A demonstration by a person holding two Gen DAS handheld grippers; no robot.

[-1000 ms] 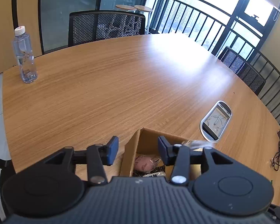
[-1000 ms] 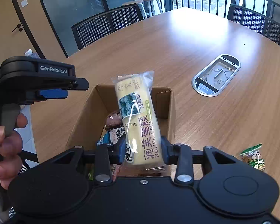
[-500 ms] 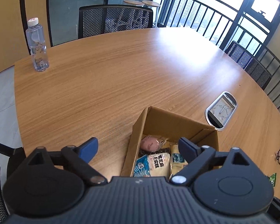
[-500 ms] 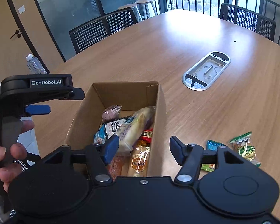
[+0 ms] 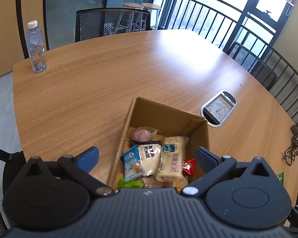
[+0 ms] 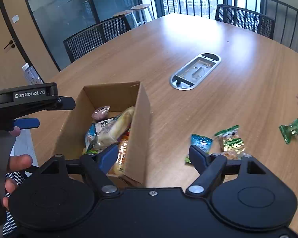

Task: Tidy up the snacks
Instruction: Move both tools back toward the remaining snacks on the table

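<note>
Both jaws opening, nothing between: left hand-held gripper (image 5: 147,156) over box (image 6: 143,123), right hand-held gripper (image 6: 153,154) toward loose snacks (image 6: 228,138) on counter (image 6: 208,103).

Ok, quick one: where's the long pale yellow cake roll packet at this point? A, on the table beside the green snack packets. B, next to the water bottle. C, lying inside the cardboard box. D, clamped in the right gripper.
C: the cake roll packet lies among other snacks inside the cardboard box.

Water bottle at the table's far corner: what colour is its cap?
White, on the clear water bottle; the left wrist view shows it best.
</note>
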